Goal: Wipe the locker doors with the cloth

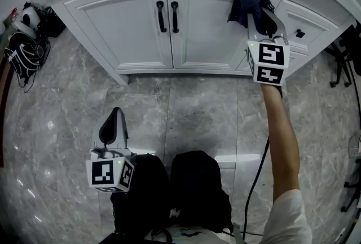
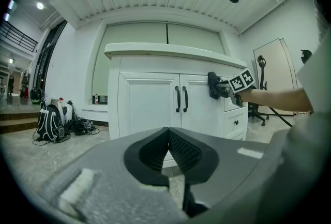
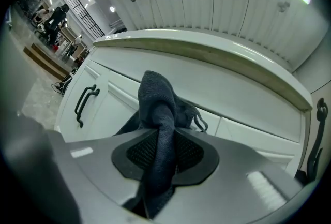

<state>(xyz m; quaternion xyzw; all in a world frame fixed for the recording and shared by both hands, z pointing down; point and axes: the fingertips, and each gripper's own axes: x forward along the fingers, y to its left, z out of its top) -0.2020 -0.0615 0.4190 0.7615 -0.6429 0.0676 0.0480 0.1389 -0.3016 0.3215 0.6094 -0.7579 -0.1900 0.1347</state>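
A white cabinet with two panelled doors (image 1: 146, 26) and a pair of black handles (image 1: 167, 16) stands ahead of me. My right gripper (image 1: 260, 14) is shut on a dark blue cloth (image 1: 245, 6), pressed against the upper right corner of the right-hand door (image 1: 206, 23). In the right gripper view the cloth (image 3: 160, 124) runs up between the jaws and bunches against the white front. My left gripper (image 1: 113, 127) hangs low over the floor, shut and holding nothing. From the left gripper view the doors (image 2: 165, 109) and the cloth (image 2: 213, 85) show farther off.
A drawer front with a small black knob (image 1: 300, 33) sits right of the doors. Black bags and cables (image 1: 25, 40) lie on the marble floor at the left. Office chair legs (image 1: 344, 62) stand at the right edge. My dark trousers (image 1: 175, 192) fill the bottom.
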